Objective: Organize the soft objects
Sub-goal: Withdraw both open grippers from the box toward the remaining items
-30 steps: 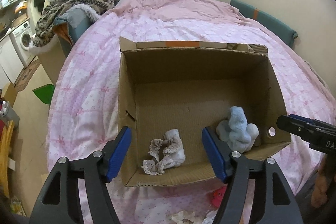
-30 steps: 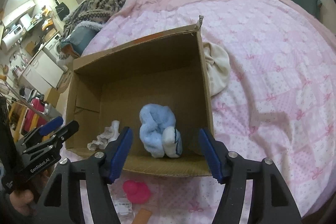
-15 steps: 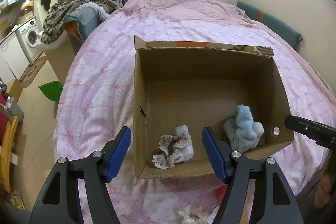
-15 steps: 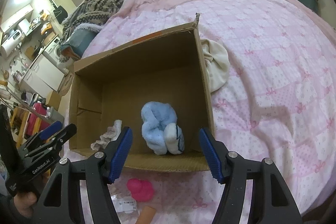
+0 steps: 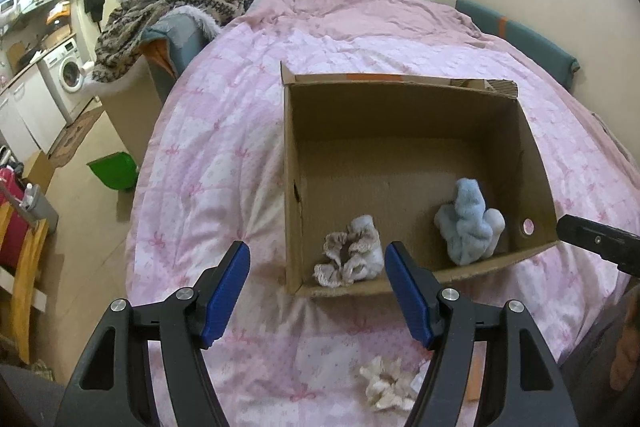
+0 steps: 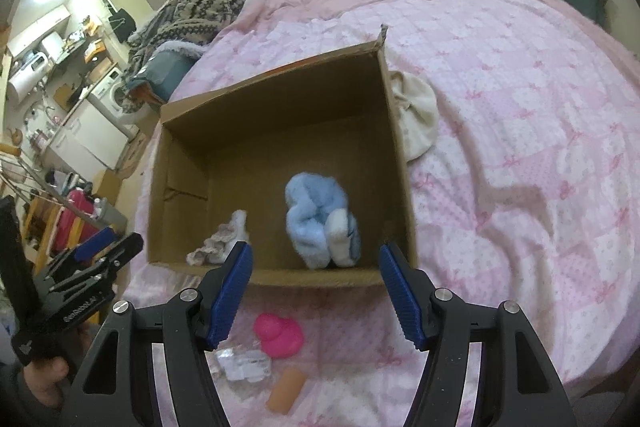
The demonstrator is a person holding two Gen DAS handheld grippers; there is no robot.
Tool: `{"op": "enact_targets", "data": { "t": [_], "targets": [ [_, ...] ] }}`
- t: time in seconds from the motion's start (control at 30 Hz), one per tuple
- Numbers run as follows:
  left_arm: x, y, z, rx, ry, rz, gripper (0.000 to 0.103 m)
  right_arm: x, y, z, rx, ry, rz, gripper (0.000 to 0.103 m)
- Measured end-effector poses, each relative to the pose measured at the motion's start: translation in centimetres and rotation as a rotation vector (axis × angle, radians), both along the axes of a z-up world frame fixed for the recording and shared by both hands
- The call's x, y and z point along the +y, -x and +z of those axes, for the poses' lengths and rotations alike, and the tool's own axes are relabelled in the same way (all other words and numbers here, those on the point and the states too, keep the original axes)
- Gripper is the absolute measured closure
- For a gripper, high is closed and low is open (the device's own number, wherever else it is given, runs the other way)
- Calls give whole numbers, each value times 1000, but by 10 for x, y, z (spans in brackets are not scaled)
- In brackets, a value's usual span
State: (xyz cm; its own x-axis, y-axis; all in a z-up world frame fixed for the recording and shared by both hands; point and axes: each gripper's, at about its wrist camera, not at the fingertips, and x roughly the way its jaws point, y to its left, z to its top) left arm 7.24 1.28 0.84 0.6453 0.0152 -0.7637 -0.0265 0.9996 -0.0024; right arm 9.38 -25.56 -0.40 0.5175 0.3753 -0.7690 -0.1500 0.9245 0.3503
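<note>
Blue fluffy sock point(image 5: 468, 227): lies bunched inside the cardboard box, at its near right corner in the left wrist view, close to the round hole in the side wall; the right wrist view shows it point(image 6: 320, 223) near the middle of the front wall.
Frilly scrunchie bundle point(image 5: 350, 259): inside the same box, against the near wall toward the left side, apart from the sock.
Cardboard box point(image 5: 400, 99): open-topped, sitting on the bed, most of its floor bare.
Cream scrunchie point(image 5: 386, 383): on the bed outside the box, near the left tool's right finger.
Pink toy point(image 6: 280, 335): on the bed in front of the box, just beside a clear plastic wrapper point(image 6: 244, 367) and a tan cylinder point(image 6: 288, 389).
Cream cloth point(image 6: 416, 115): bunched against the outside of the box's right wall.
Left tool point(image 5: 318, 287): blue pads spread well apart, nothing between them, hovering over the bed at the box's near left corner.
Right tool point(image 6: 316, 285): pads likewise spread, gripping nothing, poised over the box's front wall.
Bed point(image 5: 224, 155): pink patterned quilt, with a knitted blanket point(image 5: 180, 3) heaped at the far left corner.
</note>
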Motion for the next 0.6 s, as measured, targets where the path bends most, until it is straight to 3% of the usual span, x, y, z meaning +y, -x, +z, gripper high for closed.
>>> {"op": "enact_targets", "data": {
  "t": [0.2,0.4,0.6],
  "targets": [
    [6,12,-4,50,45,27,36,3,16,0,4,-23,11,34],
    [5,23,-10,97,51,34,36,7,27,-13,71,-58,8,34],
    [19,24,-25,169,111,104,36,11,32,-31,157,-76,19,34]
  ]
}}
